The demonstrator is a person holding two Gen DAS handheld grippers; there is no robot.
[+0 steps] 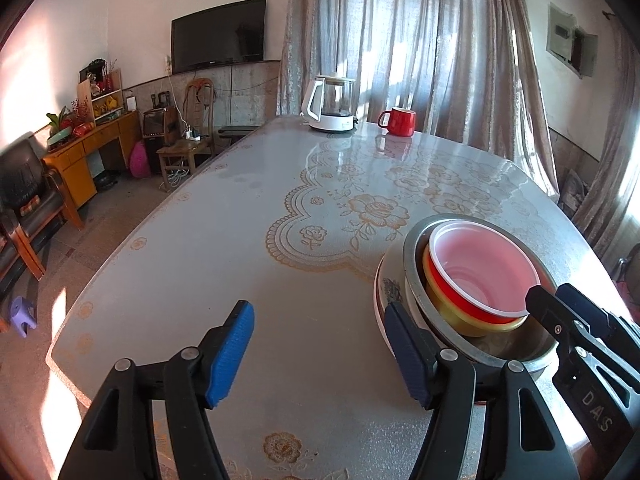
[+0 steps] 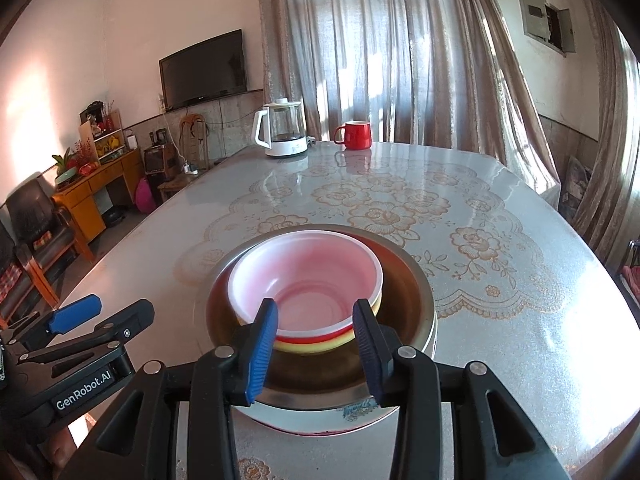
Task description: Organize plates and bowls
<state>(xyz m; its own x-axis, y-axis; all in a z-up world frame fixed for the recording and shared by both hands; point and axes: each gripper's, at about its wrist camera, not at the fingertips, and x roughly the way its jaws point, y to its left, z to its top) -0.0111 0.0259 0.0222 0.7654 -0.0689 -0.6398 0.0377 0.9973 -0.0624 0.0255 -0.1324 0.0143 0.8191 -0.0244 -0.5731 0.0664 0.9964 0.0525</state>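
Note:
A stack stands on the table: a white patterned plate (image 2: pixel 352 414) at the bottom, a steel bowl (image 2: pixel 416 292) on it, a yellow bowl (image 2: pixel 312 346) inside that, and a red bowl with a white inside (image 2: pixel 308 280) on top. The stack also shows in the left wrist view, with the red bowl (image 1: pixel 480 268) inside the steel bowl (image 1: pixel 416 240). My right gripper (image 2: pixel 316 340) is open, its pads to either side of the red bowl's near rim. My left gripper (image 1: pixel 320 356) is open and empty, just left of the stack, its right pad next to the plate (image 1: pixel 380 304).
A white glass kettle (image 2: pixel 280 128) and a red mug (image 2: pixel 354 134) stand at the table's far edge. The floral tablecloth (image 2: pixel 500 248) covers the table. Chairs, a desk and a wall TV are off to the left.

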